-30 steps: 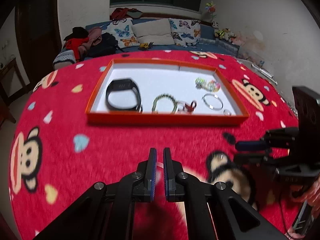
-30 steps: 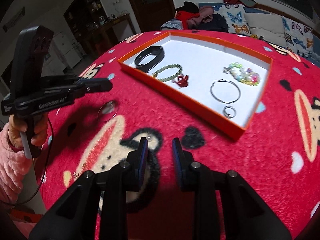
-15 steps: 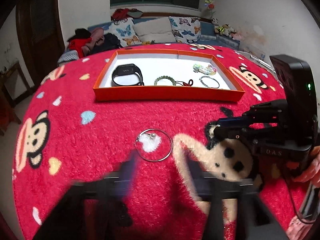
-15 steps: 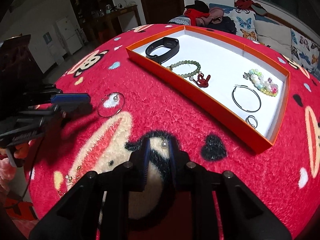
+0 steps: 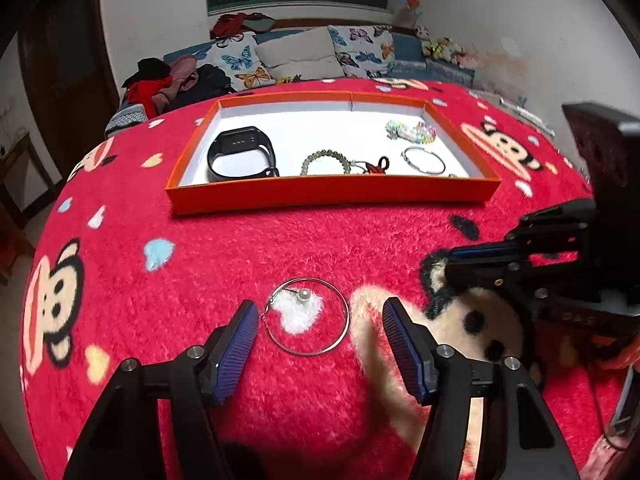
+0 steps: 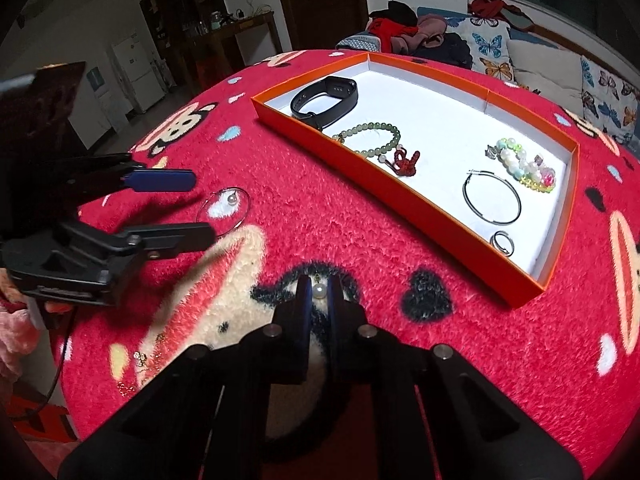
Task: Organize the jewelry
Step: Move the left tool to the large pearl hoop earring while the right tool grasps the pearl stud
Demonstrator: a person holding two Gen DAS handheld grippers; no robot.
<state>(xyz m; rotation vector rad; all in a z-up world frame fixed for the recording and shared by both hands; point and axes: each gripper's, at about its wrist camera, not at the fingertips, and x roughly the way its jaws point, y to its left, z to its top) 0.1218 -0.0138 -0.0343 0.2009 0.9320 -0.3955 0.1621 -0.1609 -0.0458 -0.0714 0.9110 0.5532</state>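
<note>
A silver hoop earring with a pearl [image 5: 307, 316] lies on the red blanket between the tips of my open left gripper [image 5: 316, 314]; it also shows in the right wrist view [image 6: 224, 210]. My right gripper [image 6: 319, 292] is shut on a small pearl piece [image 6: 319, 290] just above the blanket. The orange tray [image 5: 332, 194] holds a black smart band [image 5: 240, 153], a green bead bracelet [image 5: 326, 160], a red knot charm [image 6: 406, 161], a silver hoop [image 6: 492, 197], a colourful bead bracelet [image 6: 524, 166] and a small ring [image 6: 503, 241].
The red monkey-print blanket [image 5: 200, 264] covers the round table. A sofa with butterfly pillows [image 5: 304, 56] and clothes stands behind it. In the left wrist view my right gripper [image 5: 520, 256] is at the right. Small gold bits [image 6: 140, 360] lie on the blanket.
My left gripper has opened and pulled back, leaving the pearl hoop on the blanket. My right gripper has closed from open onto the small pearl piece.
</note>
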